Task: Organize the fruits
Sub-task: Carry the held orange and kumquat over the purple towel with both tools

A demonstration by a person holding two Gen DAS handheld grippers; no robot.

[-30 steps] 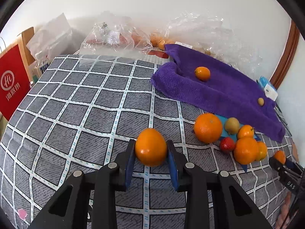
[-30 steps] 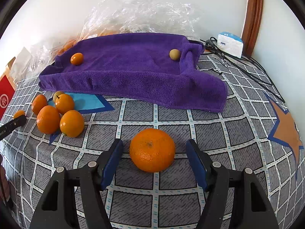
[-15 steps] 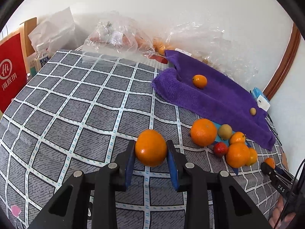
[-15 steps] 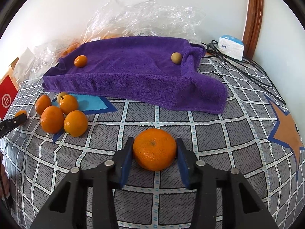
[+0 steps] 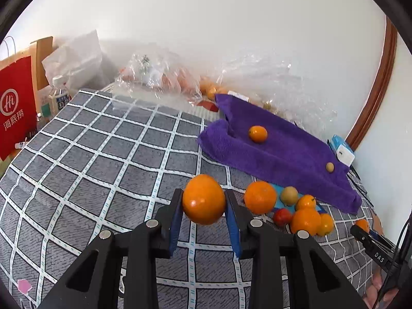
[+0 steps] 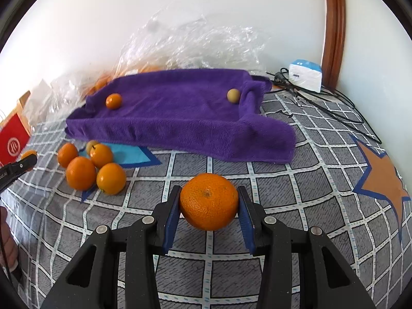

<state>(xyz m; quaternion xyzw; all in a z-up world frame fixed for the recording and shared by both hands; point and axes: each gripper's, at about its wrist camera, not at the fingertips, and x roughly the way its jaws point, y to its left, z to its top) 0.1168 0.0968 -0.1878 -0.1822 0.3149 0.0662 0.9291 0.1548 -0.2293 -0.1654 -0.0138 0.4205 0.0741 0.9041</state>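
Note:
My left gripper (image 5: 203, 193) is shut on a smooth orange (image 5: 203, 206) over the grey checked cloth (image 5: 108, 170). My right gripper (image 6: 209, 190) is shut on a dimpled orange (image 6: 209, 206), its blue pads pressing both sides. A purple towel (image 5: 278, 152) (image 6: 180, 113) lies at the back. On it sit a small orange (image 5: 257, 134) (image 6: 113, 101) and a small tan fruit (image 5: 329, 167) (image 6: 233, 95). A cluster of oranges (image 6: 90, 167) (image 5: 306, 219), with a red fruit (image 5: 282, 217) among them, lies in front of the towel.
Clear plastic bags (image 5: 159, 79) (image 6: 195, 43) with more fruit line the wall. A red paper bag (image 5: 15, 108) and a bottle (image 5: 59, 95) stand at the left. A white box (image 6: 305, 76) with black cables (image 6: 334, 108) sits at the back right by a wooden frame.
The right gripper's jaws went from wide apart to clamped on the dimpled orange. The left gripper kept its hold and tilted upward, showing more of the wall.

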